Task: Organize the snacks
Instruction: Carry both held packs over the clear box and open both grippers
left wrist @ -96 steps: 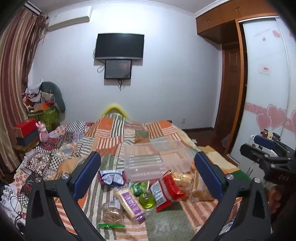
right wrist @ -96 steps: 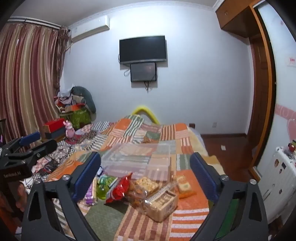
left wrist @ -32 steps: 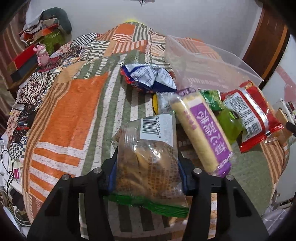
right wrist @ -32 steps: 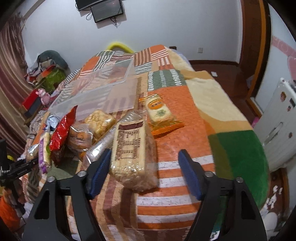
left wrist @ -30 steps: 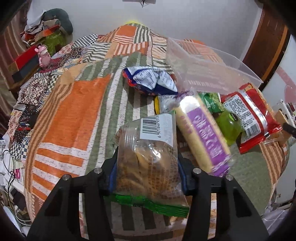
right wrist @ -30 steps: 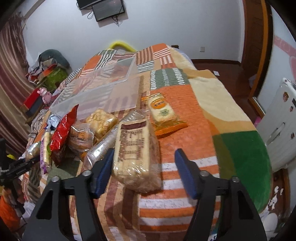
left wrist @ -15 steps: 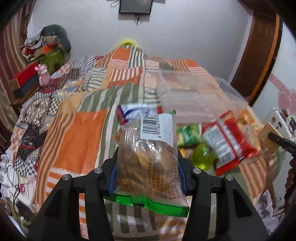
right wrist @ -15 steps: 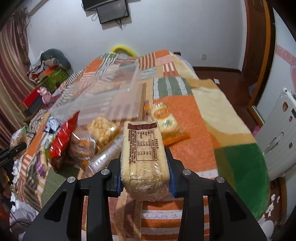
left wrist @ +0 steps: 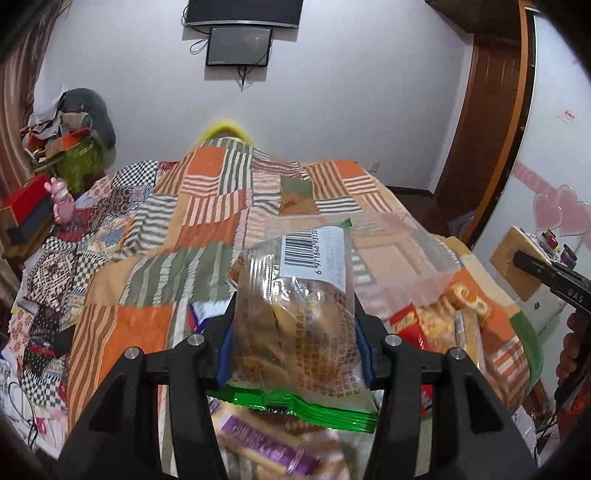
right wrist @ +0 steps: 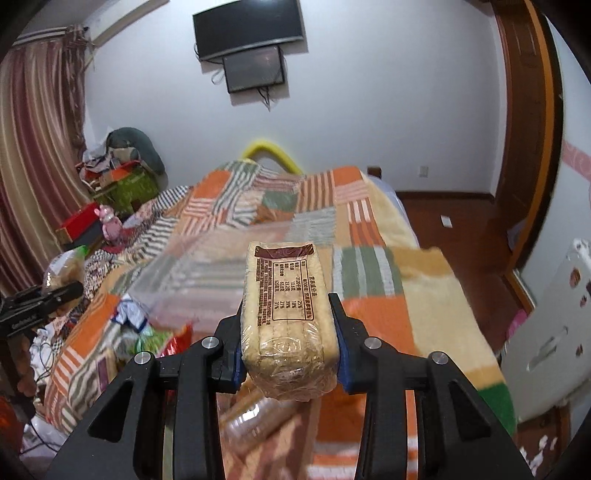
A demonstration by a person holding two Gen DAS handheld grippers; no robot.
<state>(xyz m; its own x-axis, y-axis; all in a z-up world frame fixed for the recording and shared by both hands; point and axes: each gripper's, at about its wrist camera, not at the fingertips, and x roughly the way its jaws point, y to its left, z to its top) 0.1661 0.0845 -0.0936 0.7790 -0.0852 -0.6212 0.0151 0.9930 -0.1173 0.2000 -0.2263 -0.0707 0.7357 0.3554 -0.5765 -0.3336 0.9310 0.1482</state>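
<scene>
My left gripper [left wrist: 295,336] is shut on a clear bag of brown biscuits [left wrist: 299,317] with a green bottom seam, held up above the bed. My right gripper [right wrist: 290,332] is shut on a wrapped pale wafer pack [right wrist: 286,310], also lifted. A clear plastic bin [left wrist: 399,258] stands on the patchwork bedspread beyond the snack pile; it also shows in the right wrist view [right wrist: 207,273]. Below lie a purple-labelled pack [left wrist: 266,446], a red bag [left wrist: 406,325] and more snacks [right wrist: 147,332]. The right gripper with its pack shows at the right edge of the left wrist view [left wrist: 517,258].
The bed's patchwork cover [left wrist: 221,206] stretches to the far wall with a TV [right wrist: 247,29]. Clutter and a red box [left wrist: 26,206] stand left of the bed. A white radiator [right wrist: 546,325] and wooden door [right wrist: 528,110] are to the right.
Both grippers have closed on their packs and lifted them off the bed, tilting up towards the bin and far wall. The snack pile has dropped lower in both views.
</scene>
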